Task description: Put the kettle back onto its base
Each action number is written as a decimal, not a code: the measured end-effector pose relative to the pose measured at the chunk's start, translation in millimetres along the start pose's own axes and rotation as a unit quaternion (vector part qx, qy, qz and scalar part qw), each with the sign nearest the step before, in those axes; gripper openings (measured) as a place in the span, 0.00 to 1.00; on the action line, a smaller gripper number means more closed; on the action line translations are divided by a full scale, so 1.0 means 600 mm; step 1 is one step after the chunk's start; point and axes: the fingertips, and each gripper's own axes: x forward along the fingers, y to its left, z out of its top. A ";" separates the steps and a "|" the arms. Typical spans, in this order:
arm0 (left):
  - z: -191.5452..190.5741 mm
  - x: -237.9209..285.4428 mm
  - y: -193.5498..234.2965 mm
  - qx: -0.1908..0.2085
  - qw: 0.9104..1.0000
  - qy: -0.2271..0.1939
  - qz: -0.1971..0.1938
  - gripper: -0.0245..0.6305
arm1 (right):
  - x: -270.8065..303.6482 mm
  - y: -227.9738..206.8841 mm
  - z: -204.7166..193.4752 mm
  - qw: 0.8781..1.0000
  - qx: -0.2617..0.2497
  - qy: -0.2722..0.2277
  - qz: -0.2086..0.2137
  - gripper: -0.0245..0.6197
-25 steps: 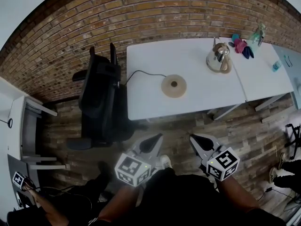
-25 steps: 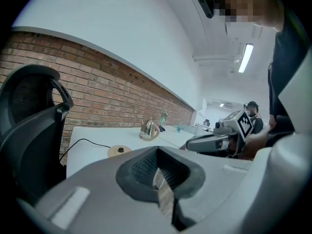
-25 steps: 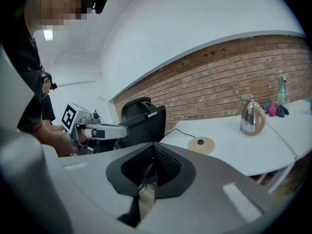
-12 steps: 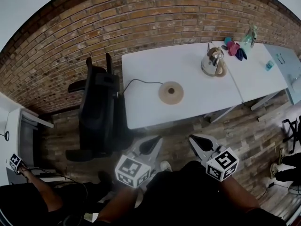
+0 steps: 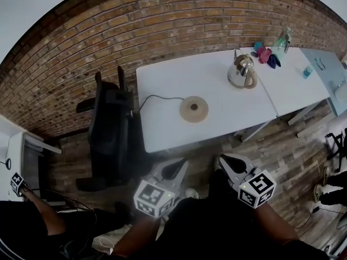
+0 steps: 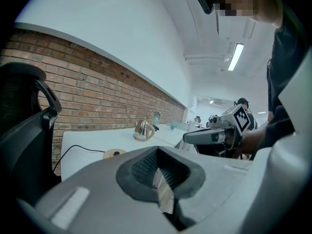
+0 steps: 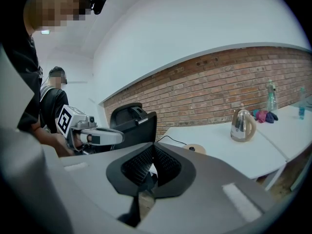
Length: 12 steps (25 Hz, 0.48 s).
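Note:
A steel kettle [image 5: 241,72] with a tan handle stands on the white table [image 5: 217,80], towards its right end. Its round tan base [image 5: 194,109] lies apart from it, nearer the table's front left, with a black cable [image 5: 157,97] running off to the left. Both grippers hang low over the wooden floor, well short of the table. My left gripper [image 5: 180,164] and right gripper [image 5: 223,159] are both shut with nothing in them. The left gripper view shows the kettle [image 6: 143,129] and base [image 6: 114,153] far off; the right gripper view shows the same kettle [image 7: 242,124] and base [image 7: 195,149].
A black office chair [image 5: 108,129] stands at the table's left end. Pink and blue items [image 5: 265,54] and a bottle [image 5: 282,39] sit at the far right, beside a second table [image 5: 303,80]. Another person [image 5: 32,221] crouches at lower left by a white cabinet [image 5: 19,156].
The table, kettle and base have slid a little left and up in the head view. Both grippers stay shut and hold the same low spot.

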 end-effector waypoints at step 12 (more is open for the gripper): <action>0.002 0.038 -0.003 0.002 1.000 0.002 -0.006 0.04 | 0.002 -0.041 -0.004 1.000 0.011 -0.009 -0.012 0.08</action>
